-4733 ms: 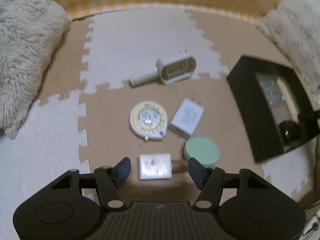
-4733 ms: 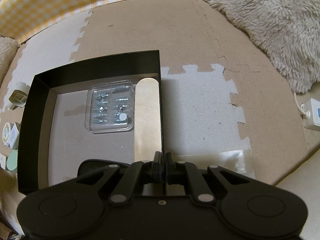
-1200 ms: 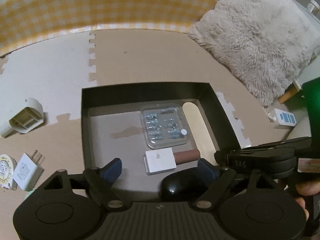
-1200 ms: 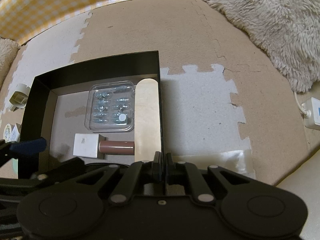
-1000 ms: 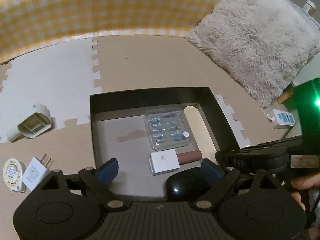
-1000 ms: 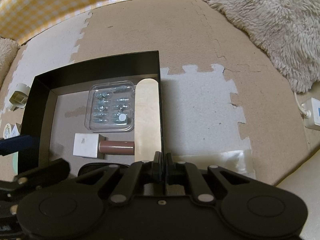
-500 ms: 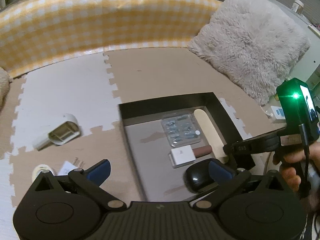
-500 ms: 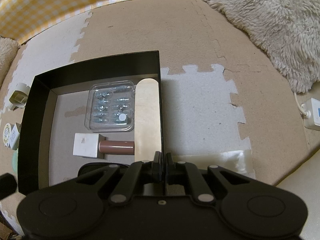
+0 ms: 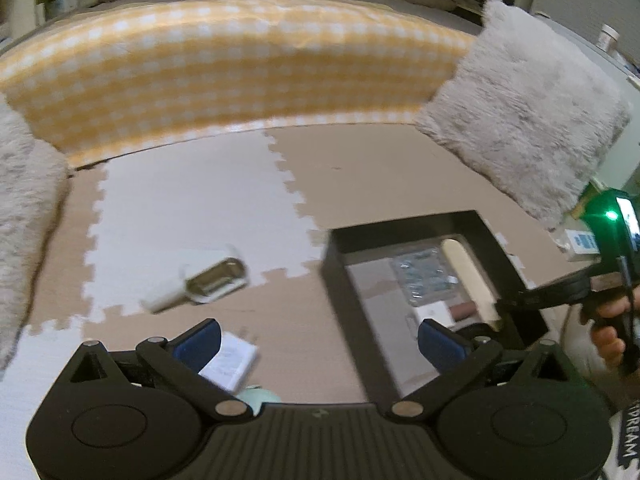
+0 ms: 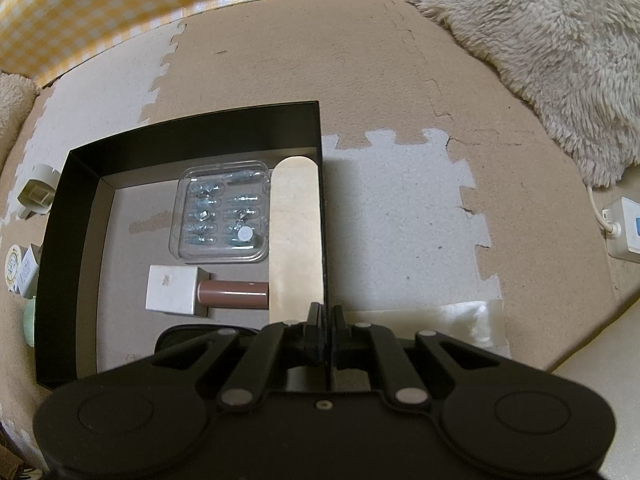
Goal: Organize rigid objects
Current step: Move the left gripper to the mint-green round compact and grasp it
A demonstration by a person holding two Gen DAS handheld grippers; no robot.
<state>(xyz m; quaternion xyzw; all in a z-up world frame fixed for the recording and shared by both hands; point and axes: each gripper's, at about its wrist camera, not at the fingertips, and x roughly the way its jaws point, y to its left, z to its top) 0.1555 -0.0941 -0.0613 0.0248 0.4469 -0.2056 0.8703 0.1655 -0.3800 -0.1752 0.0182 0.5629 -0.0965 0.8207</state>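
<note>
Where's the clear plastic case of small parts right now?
In the right wrist view the clear plastic case lies inside the black box, toward its far wall, left of the pale wooden stick and just beyond the white block.

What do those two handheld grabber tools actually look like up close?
Both are matte black plastic. The left gripper has a ribbed body, two round discs, silver pivot pins and blue finger pads. The right gripper has a pistol-style handle, a black cable, and a box on top with a green light. The person's hand is bare.
</note>
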